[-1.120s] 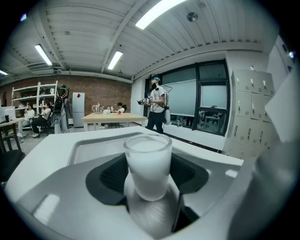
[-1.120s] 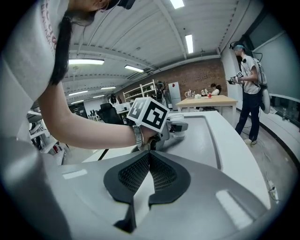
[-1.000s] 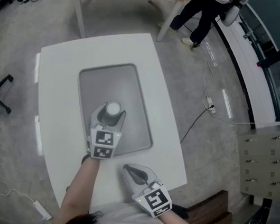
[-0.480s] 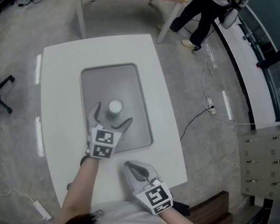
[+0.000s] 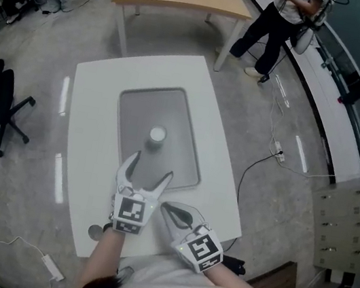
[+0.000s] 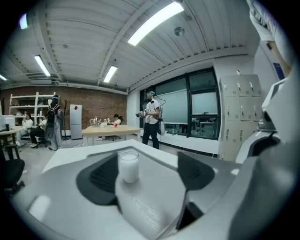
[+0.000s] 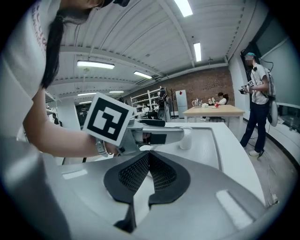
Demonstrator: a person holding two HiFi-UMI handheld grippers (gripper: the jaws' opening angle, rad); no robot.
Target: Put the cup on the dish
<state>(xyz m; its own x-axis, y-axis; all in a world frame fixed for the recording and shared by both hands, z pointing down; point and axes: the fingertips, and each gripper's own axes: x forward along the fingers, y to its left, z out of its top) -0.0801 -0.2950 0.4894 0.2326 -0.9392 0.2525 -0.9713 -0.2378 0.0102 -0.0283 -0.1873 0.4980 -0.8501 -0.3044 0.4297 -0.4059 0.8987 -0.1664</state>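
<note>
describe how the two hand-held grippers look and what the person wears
The left hand-held gripper and right hand-held gripper match: pale grey shells, curved jaws, dark mesh pads, each with a cube of black-and-white square markers. The left one's jaws are closing with nothing between them. The person wears a white short-sleeved shirt with pink script and a wristband.

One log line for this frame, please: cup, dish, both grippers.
cup: upright on dish, untouched | left gripper: jaws closing, nothing between them, cup beyond the tips | right gripper: shut, empty
</note>
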